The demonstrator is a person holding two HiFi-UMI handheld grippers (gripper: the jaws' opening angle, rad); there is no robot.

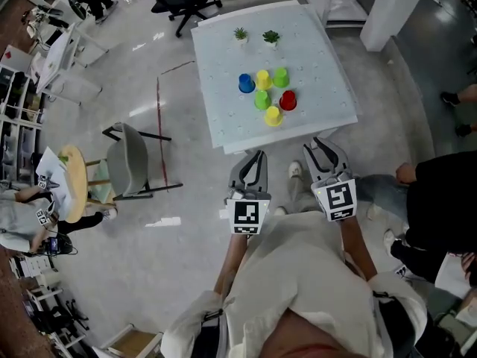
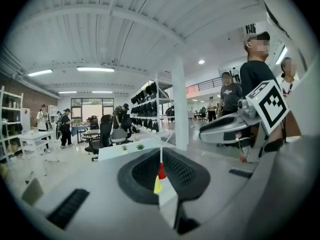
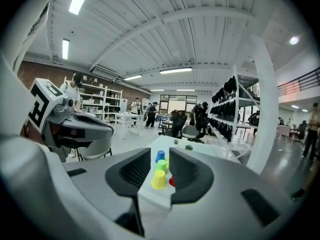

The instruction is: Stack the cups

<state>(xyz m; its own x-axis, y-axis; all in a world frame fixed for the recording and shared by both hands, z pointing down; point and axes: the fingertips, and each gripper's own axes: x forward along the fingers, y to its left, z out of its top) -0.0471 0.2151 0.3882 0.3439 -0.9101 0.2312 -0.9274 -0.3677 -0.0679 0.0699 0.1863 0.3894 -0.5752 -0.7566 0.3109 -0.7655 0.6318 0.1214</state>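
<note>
Six upturned cups stand close together on the white table (image 1: 223, 125): blue (image 1: 246, 83), yellow (image 1: 263, 79), green (image 1: 280, 77), a second green (image 1: 261, 99), red (image 1: 288, 101) and a second yellow (image 1: 273, 115) nearest me. Both grippers hover over the floor short of the table's near edge, apart from the cups. My left gripper (image 1: 253, 156) is shut, and only slivers of the red cup (image 2: 161, 172) and yellow cup (image 2: 157, 185) show through its slit. My right gripper (image 1: 320, 145) is slightly open and holds nothing; between its jaws I see the blue (image 3: 160, 156), green (image 3: 161, 165) and yellow (image 3: 158, 179) cups far ahead.
Two small potted plants (image 1: 240, 33) (image 1: 270, 37) sit at the table's far side. A grey chair (image 1: 127, 159) and a round wooden stool (image 1: 73, 181) stand to the left. A person in black (image 1: 447, 192) is at the right, and a white pillar (image 1: 391, 6) behind the table.
</note>
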